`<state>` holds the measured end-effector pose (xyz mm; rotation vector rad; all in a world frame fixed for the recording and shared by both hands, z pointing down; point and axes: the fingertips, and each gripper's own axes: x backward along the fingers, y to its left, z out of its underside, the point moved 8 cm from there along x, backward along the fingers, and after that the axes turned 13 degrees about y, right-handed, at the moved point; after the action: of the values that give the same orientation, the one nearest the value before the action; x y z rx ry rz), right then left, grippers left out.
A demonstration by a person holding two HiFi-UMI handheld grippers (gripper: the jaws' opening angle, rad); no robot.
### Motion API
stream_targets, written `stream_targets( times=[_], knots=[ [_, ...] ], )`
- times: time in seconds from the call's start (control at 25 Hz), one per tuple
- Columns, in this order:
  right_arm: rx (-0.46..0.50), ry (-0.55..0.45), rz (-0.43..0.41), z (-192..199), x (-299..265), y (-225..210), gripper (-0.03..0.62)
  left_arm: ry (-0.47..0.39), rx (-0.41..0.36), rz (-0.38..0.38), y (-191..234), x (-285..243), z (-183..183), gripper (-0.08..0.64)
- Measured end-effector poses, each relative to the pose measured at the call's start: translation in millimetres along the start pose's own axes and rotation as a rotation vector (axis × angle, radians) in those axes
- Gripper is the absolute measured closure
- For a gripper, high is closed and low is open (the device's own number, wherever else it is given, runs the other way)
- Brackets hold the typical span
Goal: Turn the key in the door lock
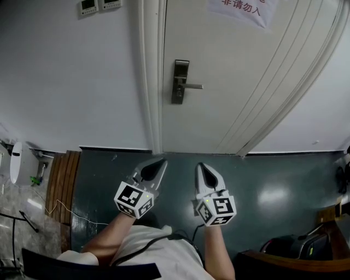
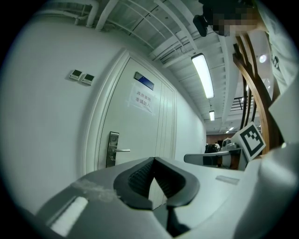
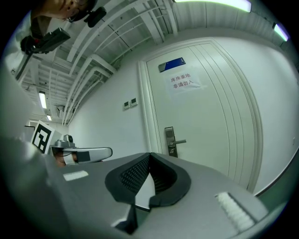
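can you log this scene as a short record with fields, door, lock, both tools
door: white, closed, paper notice near its top
lock: metal plate with lever handle; no key can be made out
left tool: shut, nothing between its jaws, well short of the lock
right tool: shut, nothing between its jaws, well short of the lock

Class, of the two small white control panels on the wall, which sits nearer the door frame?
The right-hand small white panel, closest to the white door frame; its twin sits farther left.
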<state>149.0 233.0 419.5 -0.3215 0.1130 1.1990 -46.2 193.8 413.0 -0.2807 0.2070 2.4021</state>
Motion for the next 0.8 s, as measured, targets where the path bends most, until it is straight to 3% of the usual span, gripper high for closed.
stream_targets(
  times=[0.32, 0.8],
  knots=[
    [-0.022, 0.017, -0.002, 4, -9, -19, 0.584, 0.009, 0.005, -0.008, 4, -9, 0, 0.554],
    [-0.042, 0.058, -0.003, -4, -86, -32, 0.584, 0.030, 0.039, 0.006, 72, -61, -4, 0.555]
  ],
)
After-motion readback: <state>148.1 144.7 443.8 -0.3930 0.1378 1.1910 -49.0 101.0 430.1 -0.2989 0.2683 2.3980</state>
